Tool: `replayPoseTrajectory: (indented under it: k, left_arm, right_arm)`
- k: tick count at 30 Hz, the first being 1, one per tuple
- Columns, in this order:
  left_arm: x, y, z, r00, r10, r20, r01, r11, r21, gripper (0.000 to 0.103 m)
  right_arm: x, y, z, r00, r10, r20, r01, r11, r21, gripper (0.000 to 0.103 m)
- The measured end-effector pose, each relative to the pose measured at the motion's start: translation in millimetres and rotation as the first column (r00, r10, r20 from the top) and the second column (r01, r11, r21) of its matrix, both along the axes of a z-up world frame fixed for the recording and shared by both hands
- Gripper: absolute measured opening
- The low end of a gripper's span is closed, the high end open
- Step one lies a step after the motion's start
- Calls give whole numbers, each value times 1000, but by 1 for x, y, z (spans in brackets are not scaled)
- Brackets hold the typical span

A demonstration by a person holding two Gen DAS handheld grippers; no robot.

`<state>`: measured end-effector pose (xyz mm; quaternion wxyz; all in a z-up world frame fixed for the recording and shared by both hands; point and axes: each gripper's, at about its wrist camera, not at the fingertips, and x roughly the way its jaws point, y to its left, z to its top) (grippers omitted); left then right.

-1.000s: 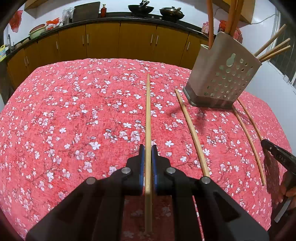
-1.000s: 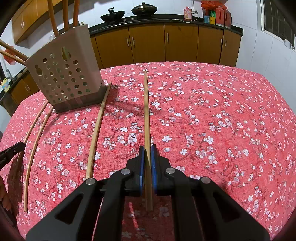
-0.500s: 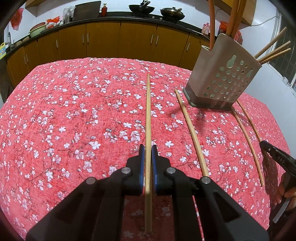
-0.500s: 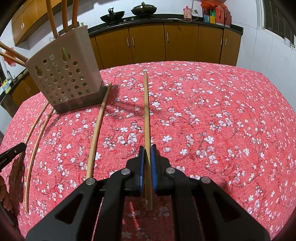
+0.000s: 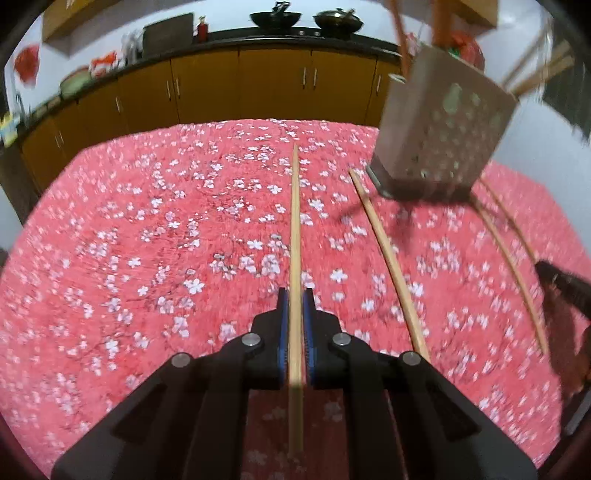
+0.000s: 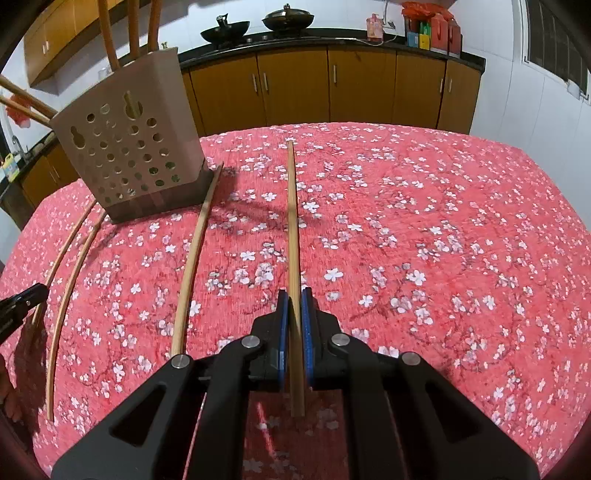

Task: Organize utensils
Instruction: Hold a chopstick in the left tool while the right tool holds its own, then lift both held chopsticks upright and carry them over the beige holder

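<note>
My left gripper point(image 5: 294, 295) is shut on a wooden chopstick point(image 5: 295, 221) that points forward over the red floral tablecloth point(image 5: 147, 240). My right gripper point(image 6: 294, 295) is shut on another wooden chopstick point(image 6: 291, 214). The beige perforated utensil holder point(image 5: 439, 125) stands at the far right in the left wrist view and at the far left point(image 6: 129, 147) in the right wrist view, with several chopsticks standing in it. One loose chopstick point(image 5: 388, 254) lies beside it point(image 6: 194, 254). Two thin ones point(image 5: 513, 273) lie further out point(image 6: 70, 280).
The other gripper's black tip shows at the right edge point(image 5: 565, 284) and at the left edge point(image 6: 22, 299). Orange kitchen cabinets point(image 6: 332, 85) with woks on the counter point(image 5: 280, 18) stand behind the table.
The left view has shifted and blurred as the left gripper moves with its chopstick; the holder now sits higher in view. The right gripper has barely moved.
</note>
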<state>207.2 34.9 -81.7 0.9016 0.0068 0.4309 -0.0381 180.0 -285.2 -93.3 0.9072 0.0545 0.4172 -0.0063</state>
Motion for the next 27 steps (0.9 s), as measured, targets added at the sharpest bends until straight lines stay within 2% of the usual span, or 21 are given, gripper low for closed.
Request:
replayPoseTrajectory:
  k: [6,9,13,21,27]
  left_arm:
    - [-1,-3,1,1000,-11,-10,11,1000,29,8]
    - [-1,3,7,999,-8,-33,7,1000,-19,8]
    - [-7,11,27,1000,-1,1,1,999,-48,8]
    - [-25,12,79,992,-8,125,17,997,-72,8]
    - [-39,13,126,966,5,257,26,993,-115,8]
  right_arm:
    - [-4,-1,2,1000,2,8,-2,1000,5,8]
    - [-15,-2,14,998,7,55,-7,1000,9,8]
    - [-26,-6,39,992,4,129,-5,1000,10,7]
    - [-42,-10,92,959,-9,282,5,1000,15,7]
    - [-49,-14,120,928,-19,373,8,1000,30,7]
